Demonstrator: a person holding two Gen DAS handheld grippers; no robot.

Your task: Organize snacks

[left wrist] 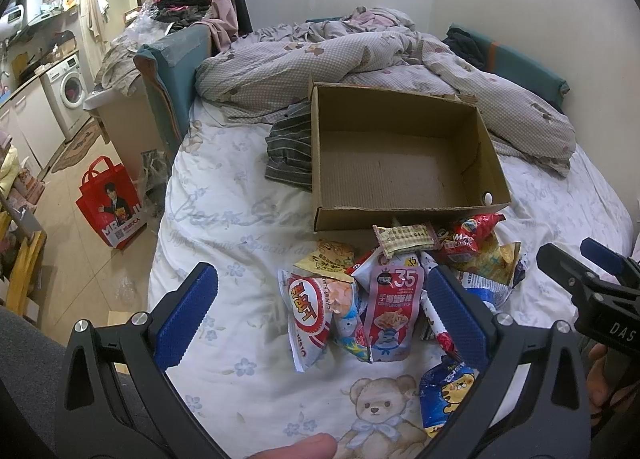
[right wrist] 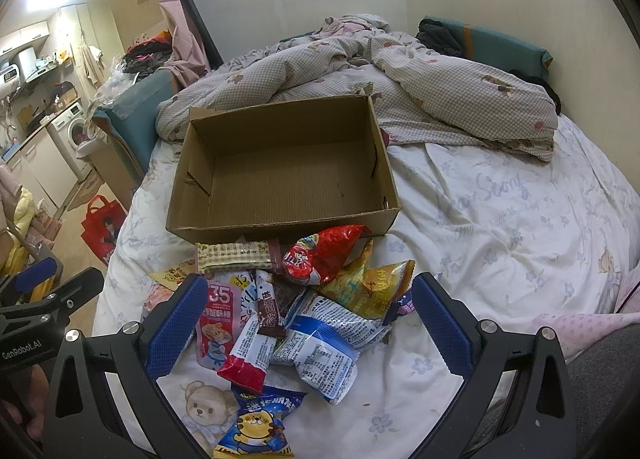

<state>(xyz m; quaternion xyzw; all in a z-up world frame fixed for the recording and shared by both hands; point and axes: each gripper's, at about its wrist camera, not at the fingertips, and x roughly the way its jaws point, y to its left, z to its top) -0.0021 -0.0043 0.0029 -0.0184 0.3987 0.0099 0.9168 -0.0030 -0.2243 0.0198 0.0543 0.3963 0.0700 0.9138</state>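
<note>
Two splayed grippers (left wrist: 324, 313) (right wrist: 306, 321), one box (right wrist: 280, 219)

- we are seeing a cardboard box (right wrist: 280, 175) sitting open on the bed sheet (right wrist: 500, 227), nothing lying in it.
- a heap of snack packets (right wrist: 304, 307) is lying on the sheet just in front of the box, the farthest packets touching its near wall.
- a rumpled quilt (right wrist: 400, 79) is lying behind the box, against the wall.
- a folded garment (left wrist: 290, 151) is lying just left of the box.
- a shopping bag (left wrist: 110, 203) is standing on the floor left of the bed, a washing machine (left wrist: 66, 93) standing farther back.
</note>
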